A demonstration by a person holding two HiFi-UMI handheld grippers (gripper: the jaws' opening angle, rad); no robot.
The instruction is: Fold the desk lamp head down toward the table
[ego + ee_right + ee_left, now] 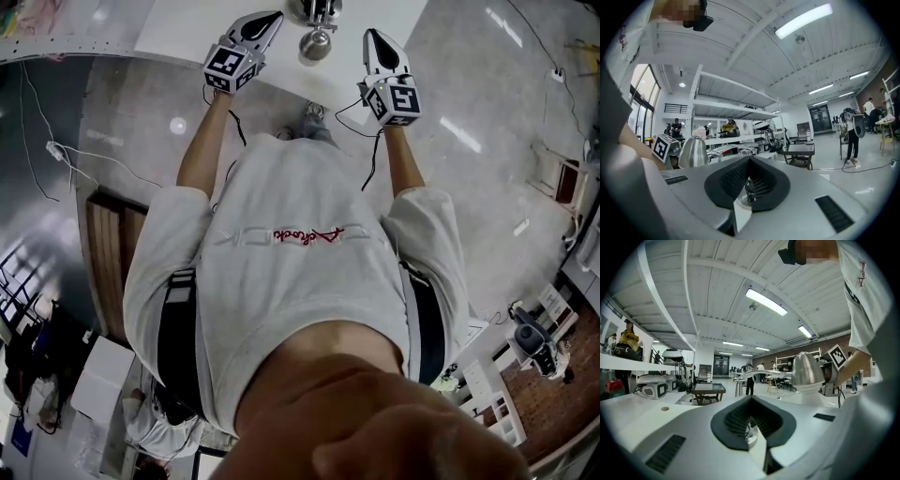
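White table [178, 30] with chrome desk lamp [316, 43], glossy grey floor [487, 206]

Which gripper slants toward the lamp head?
The left gripper, angled diagonally at the lamp head; the right gripper points nearly straight ahead beside it.

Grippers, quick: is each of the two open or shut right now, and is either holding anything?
Left gripper: shut, holding nothing.
Right gripper: shut, holding nothing.
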